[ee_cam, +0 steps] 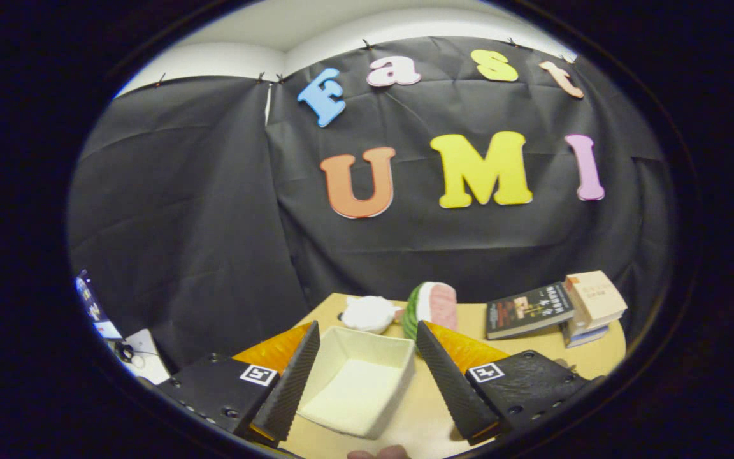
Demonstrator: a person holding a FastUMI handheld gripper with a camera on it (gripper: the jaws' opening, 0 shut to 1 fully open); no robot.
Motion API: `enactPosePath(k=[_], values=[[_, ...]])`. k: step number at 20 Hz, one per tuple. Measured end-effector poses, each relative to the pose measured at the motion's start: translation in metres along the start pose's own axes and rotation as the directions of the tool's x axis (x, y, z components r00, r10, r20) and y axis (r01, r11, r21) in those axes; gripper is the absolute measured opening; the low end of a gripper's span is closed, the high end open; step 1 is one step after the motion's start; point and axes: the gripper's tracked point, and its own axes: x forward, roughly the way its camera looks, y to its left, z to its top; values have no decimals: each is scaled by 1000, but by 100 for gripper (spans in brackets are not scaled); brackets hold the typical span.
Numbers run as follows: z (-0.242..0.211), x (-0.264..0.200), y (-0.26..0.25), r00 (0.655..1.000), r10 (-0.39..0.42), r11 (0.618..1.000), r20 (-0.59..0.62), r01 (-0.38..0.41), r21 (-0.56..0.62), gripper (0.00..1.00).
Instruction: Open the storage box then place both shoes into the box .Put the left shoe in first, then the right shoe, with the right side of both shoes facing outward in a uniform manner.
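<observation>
The tool point(367, 376) is released, its two ribbed black fingers point(292, 386) spread wide with nothing pressed between them. Between them, on the tan wooden bench point(431, 414), sits the storage box point(357, 386): a cream, square, smooth-walled tray, open on top, with nothing visible inside. Just beyond the fingers lie a white crumpled soft thing point(369, 313) and a rounded plush watermelon slice point(431, 306), green-rinded and pink. Farther off, beyond the right finger, a dark-covered book point(528, 310) leans beside stacked pale books point(593, 305).
</observation>
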Motion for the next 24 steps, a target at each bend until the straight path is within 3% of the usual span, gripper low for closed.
enactPosePath(k=[5, 10, 17, 19, 21, 24], values=[[-52, -29, -102, 980, -168, 985, -107, 172, 29, 93], [-145, -23, -171, 907, -253, 959, -336, 281, 36, 93], [-245, 14, -195, 753, -174, 940, -634, 320, 122, 94], [-260, 24, -201, 723, -172, 933, -669, 337, 124, 80], [-269, 34, -209, 710, -188, 926, -679, 358, 118, 79], [-280, 41, -214, 687, -200, 917, -698, 383, 115, 59]])
